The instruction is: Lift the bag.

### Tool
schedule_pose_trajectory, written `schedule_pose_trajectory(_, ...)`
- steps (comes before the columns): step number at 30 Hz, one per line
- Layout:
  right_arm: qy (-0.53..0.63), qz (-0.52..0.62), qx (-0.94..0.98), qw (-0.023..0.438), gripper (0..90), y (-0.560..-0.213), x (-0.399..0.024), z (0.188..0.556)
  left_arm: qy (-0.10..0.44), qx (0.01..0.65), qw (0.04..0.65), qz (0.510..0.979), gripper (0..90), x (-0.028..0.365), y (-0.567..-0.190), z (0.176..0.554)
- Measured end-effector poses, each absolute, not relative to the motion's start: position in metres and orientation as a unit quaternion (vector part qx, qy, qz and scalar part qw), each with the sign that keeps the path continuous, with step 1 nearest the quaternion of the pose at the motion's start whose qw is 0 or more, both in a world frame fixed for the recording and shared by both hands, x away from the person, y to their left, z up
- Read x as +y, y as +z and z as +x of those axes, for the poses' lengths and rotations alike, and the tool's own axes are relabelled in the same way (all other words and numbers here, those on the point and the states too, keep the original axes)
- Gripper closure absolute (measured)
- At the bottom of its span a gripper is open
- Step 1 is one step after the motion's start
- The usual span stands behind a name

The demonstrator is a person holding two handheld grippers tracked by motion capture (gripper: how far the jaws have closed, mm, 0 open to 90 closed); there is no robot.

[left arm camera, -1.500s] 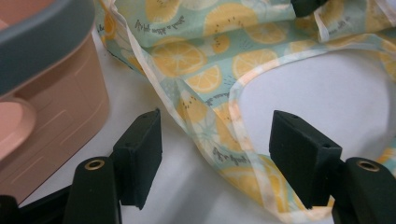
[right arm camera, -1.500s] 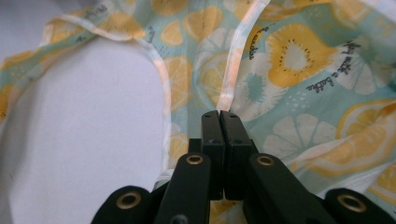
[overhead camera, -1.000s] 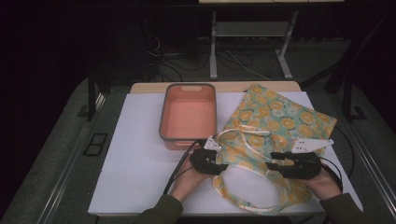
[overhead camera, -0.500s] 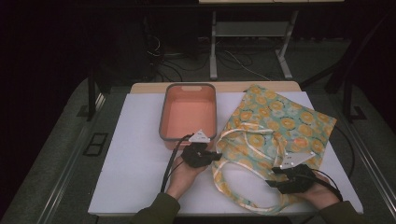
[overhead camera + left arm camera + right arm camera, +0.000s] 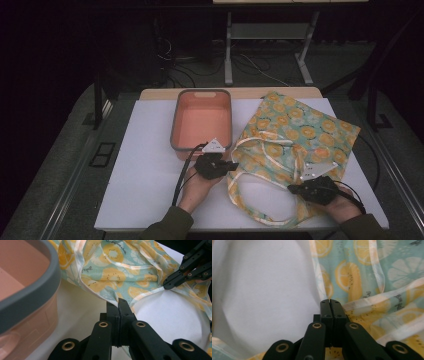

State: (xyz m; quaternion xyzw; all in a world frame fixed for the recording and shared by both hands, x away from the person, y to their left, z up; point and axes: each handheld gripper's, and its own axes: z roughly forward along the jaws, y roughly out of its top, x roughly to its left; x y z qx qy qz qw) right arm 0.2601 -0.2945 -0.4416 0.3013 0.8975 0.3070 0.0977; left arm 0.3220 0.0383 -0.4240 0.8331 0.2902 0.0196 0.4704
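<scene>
White table (image 5: 145,185), seen from the high view, bearing all items. Patterned cloth bag (image 5: 300,125), printed with yellow citrus slices on pale green, lies flat on the right half, its mouth and pale strap handles toward the person. Salmon-coloured bin (image 5: 202,122) with a grey rim stands just left of the bag, near the table's far edge. Left gripper (image 5: 231,166), held at the bag's near-left corner beside the bin; left gripper view shows the jaws pressed together on the bag's pale edge binding (image 5: 117,300), with the bin's rim (image 5: 30,297) close at the left and the other gripper's black jaws (image 5: 175,281) on the bag's rim farther off. Right gripper (image 5: 295,189), at the bag's near-right rim; right gripper view shows the jaws closed (image 5: 330,301), apparently nipping the strap edge, though the fabric between the pads is hard to make out. Small dark script is printed on the fabric (image 5: 399,298), too blurred to read.
</scene>
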Motion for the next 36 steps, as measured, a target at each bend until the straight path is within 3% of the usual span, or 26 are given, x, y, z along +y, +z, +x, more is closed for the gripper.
schedule_pose_trajectory(14,0.391,0.326,0.844,0.168,90.0,-0.407,-0.316,0.284,0.057,0.269,0.523,0.807,89.4,0.039,-0.384,0.326)
schedule_pose_trajectory(26,0.482,0.315,0.787,0.223,90.0,-0.349,-0.328,0.281,0.090,0.234,0.586,0.770,89.5,0.050,-0.327,0.311)
schedule_pose_trajectory(31,0.500,0.320,0.768,0.243,90.0,-0.328,-0.334,0.292,0.099,0.243,0.588,0.766,89.4,0.043,-0.320,0.328)
schedule_pose_trajectory(36,0.482,0.350,0.763,0.251,90.0,-0.335,-0.337,0.319,0.100,0.275,0.569,0.768,89.3,0.027,-0.332,0.362)
